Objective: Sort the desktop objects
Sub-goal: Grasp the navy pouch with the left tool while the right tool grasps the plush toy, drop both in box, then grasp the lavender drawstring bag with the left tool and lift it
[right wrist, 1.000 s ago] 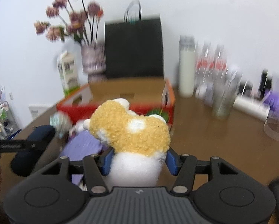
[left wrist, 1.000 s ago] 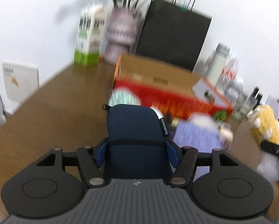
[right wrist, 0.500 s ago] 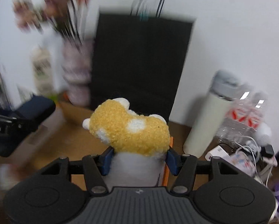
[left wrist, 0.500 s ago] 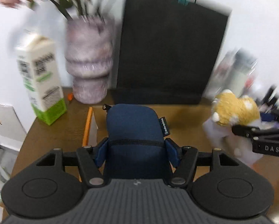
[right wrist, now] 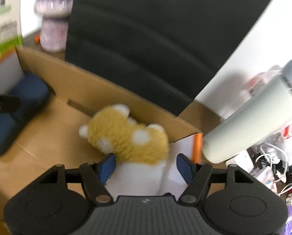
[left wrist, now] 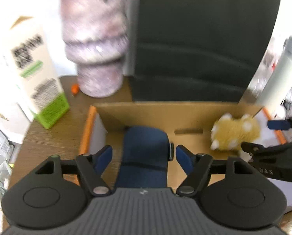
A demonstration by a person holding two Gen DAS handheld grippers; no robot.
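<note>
Blur smears the plush toy and navy pouch between both opening claws, pads clear of them.

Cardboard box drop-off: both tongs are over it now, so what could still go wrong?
1. The yellow-and-white plush toy sits against the brown cardboard box's right corner; it could tip out over the wall.
2. The opening left tongs straddle the navy fabric pouch; pulling back might drag it.
3. The right tongs, also opening, may snag fur.

A lived-in home or office desk: a wooden tabletop crowded with a milk carton, flower vase, black paper bag and tumbler.
</note>
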